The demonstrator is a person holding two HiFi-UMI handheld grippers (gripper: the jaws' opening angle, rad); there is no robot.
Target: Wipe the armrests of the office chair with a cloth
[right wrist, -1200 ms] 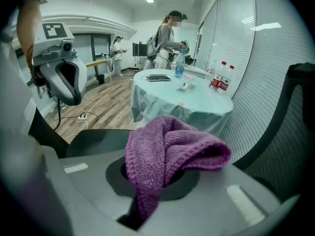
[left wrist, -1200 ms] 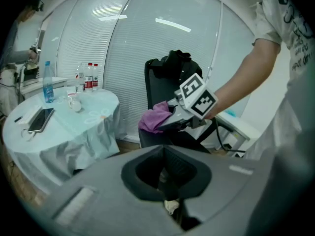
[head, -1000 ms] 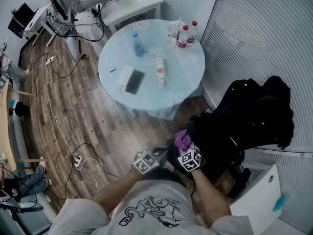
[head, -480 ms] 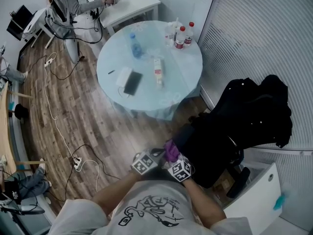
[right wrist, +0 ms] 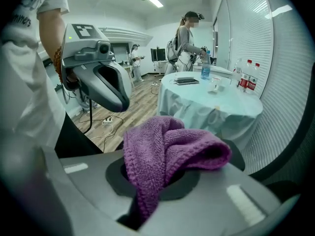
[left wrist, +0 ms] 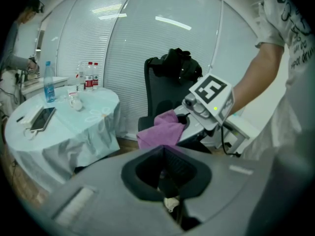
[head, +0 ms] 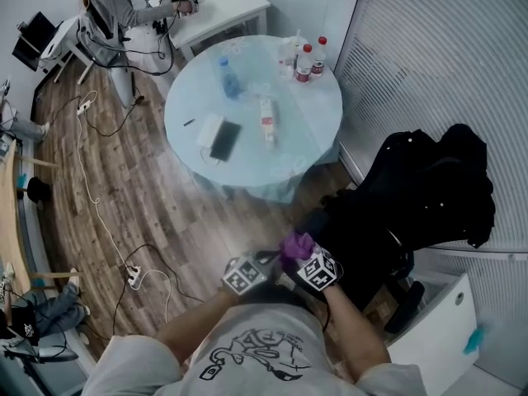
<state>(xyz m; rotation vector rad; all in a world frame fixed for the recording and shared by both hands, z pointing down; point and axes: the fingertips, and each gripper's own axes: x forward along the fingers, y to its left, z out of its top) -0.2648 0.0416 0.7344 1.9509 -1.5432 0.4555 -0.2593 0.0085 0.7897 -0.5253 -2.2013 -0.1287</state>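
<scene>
My right gripper (head: 300, 252) is shut on a bunched purple cloth (head: 294, 243), which fills its jaws in the right gripper view (right wrist: 167, 151). It holds the cloth at the near left edge of the black office chair (head: 371, 229), by the armrest (head: 312, 223); I cannot tell whether they touch. A black jacket (head: 445, 176) hangs over the chair's back. My left gripper (head: 262, 262) hovers just left of the right one, shut, with nothing between its jaws. The left gripper view shows the cloth (left wrist: 160, 132) in front of the chair (left wrist: 157, 90).
A round table (head: 305, 134) with a pale blue cover stands just beyond the chair, carrying bottles (head: 307, 60), a phone (head: 224, 139) and small items. Cables and a power strip (head: 132, 269) lie on the wooden floor. A white cabinet (head: 433, 337) is at the right. A person (head: 115, 7) is at a far desk.
My right gripper drew the cloth back toward me and to the left, then pushed it forward again along the chair's edge. The left gripper stayed put.
</scene>
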